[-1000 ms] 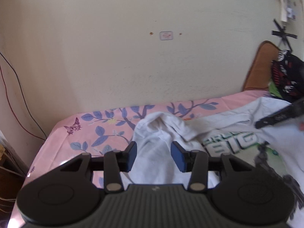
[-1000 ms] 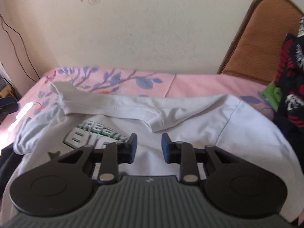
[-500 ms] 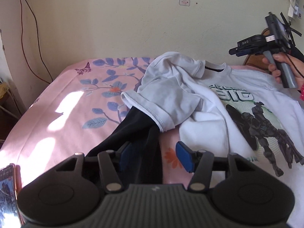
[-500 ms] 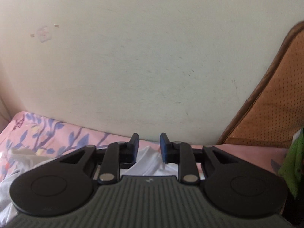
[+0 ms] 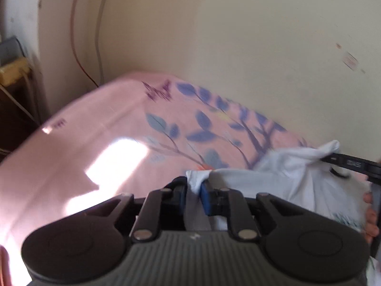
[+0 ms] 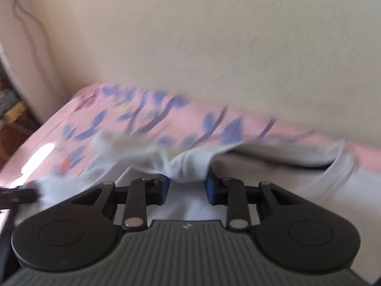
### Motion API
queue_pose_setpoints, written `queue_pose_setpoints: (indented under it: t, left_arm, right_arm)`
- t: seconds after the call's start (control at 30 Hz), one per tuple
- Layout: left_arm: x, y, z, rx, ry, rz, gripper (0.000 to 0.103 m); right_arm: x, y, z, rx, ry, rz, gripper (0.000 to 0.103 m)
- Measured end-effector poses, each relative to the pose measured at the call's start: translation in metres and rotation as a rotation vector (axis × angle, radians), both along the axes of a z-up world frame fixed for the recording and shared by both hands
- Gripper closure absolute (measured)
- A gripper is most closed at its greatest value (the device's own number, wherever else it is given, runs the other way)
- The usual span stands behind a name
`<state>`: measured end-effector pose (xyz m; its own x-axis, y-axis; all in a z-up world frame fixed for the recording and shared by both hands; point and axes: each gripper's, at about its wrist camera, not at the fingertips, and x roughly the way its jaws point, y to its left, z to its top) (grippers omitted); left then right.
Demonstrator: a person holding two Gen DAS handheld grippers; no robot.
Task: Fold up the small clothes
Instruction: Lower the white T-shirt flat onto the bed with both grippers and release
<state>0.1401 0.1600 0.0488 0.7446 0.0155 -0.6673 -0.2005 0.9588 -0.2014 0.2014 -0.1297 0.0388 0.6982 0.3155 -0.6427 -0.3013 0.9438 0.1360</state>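
Left tongs (image 5: 193, 196) nearly closed, just drawn in, blue pads pinching a fold of the white T-shirt (image 5: 281, 181) with pale cloth running back between them. Right tongs (image 6: 187, 188) partly open, just widened, a bunched fold of the same T-shirt (image 6: 188, 166) filling the gap between the pads; whether the pads press on it, cannot tell. T-shirt lying on the bed (image 5: 100, 128), on the pink sheet printed with blue leaves, toward the side of the bed away from the sunlit patch (image 5: 116, 159). Far edge of the bed against a cream wall (image 5: 238, 47). Wires (image 5: 85, 31) hanging down the wall beyond the bed's corner. Both views blurred by motion.
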Motion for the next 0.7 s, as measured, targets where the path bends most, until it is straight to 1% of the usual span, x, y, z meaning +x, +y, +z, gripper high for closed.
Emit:
queue_pose_setpoints:
  t: [0.03,0.07,0.1,0.13,0.17,0.2,0.23,0.27,0.33,0.37,0.4,0.5,0.53,0.57,0.6,0.67,0.7]
  left_arm:
    - [0.006,0.008,0.004,0.01,-0.016,0.036,0.089]
    - [0.009,0.015,0.008,-0.012,-0.024,0.046,0.089]
    - [0.01,0.02,0.011,-0.048,-0.03,0.035,0.086]
    - [0.009,0.022,0.014,-0.069,-0.038,0.019,0.085]
    - [0.005,0.019,0.016,-0.061,-0.04,0.002,0.072]
    - [-0.001,0.014,0.018,-0.043,-0.038,-0.016,0.06]
    - [-0.008,0.009,0.019,-0.03,-0.037,-0.037,0.042]
    - [-0.02,0.002,0.02,-0.014,-0.041,-0.065,0.039]
    - [-0.044,-0.012,0.019,0.019,-0.018,-0.145,0.039]
    - [-0.061,-0.019,0.018,0.023,-0.007,-0.192,0.038]
    - [-0.081,-0.024,0.018,0.015,-0.001,-0.237,0.038]
    - [-0.141,-0.037,0.016,-0.012,0.026,-0.362,0.031]
    - [-0.157,-0.043,0.015,-0.015,0.032,-0.385,0.031]
    - [-0.176,-0.048,0.013,-0.025,0.041,-0.408,0.031]
    - [-0.189,-0.053,0.012,-0.037,0.053,-0.428,0.031]
    - [-0.21,-0.061,0.009,-0.058,0.077,-0.447,0.031]
    - [-0.216,-0.065,0.006,-0.064,0.093,-0.453,0.033]
  right_arm:
    - [0.006,-0.002,0.007,-0.002,-0.067,-0.068,0.055]
    - [0.009,-0.012,0.016,0.059,-0.092,-0.112,0.055]
    - [0.008,-0.022,0.025,0.154,-0.08,-0.117,0.055]
    - [0.004,-0.03,0.031,0.232,-0.062,-0.094,0.054]
    - [-0.004,-0.035,0.038,0.272,-0.046,-0.057,0.054]
    - [-0.015,-0.038,0.042,0.264,-0.039,-0.023,0.054]
    - [-0.03,-0.04,0.046,0.235,-0.04,0.01,0.054]
    - [-0.047,-0.043,0.049,0.204,-0.048,0.044,0.054]
    - [-0.085,-0.056,0.051,0.158,-0.072,0.09,0.054]
    - [-0.105,-0.063,0.051,0.142,-0.082,0.104,0.054]
    - [-0.124,-0.074,0.05,0.135,-0.086,0.116,0.054]
    - [-0.185,-0.114,0.048,0.146,-0.094,0.129,0.053]
    - [-0.204,-0.124,0.046,0.15,-0.101,0.12,0.052]
    - [-0.219,-0.125,0.041,0.15,-0.108,0.101,0.051]
    - [-0.228,-0.115,0.034,0.146,-0.115,0.072,0.051]
    - [-0.257,-0.13,0.031,0.154,-0.126,0.032,0.05]
    - [-0.266,-0.134,0.027,0.166,-0.124,0.004,0.05]
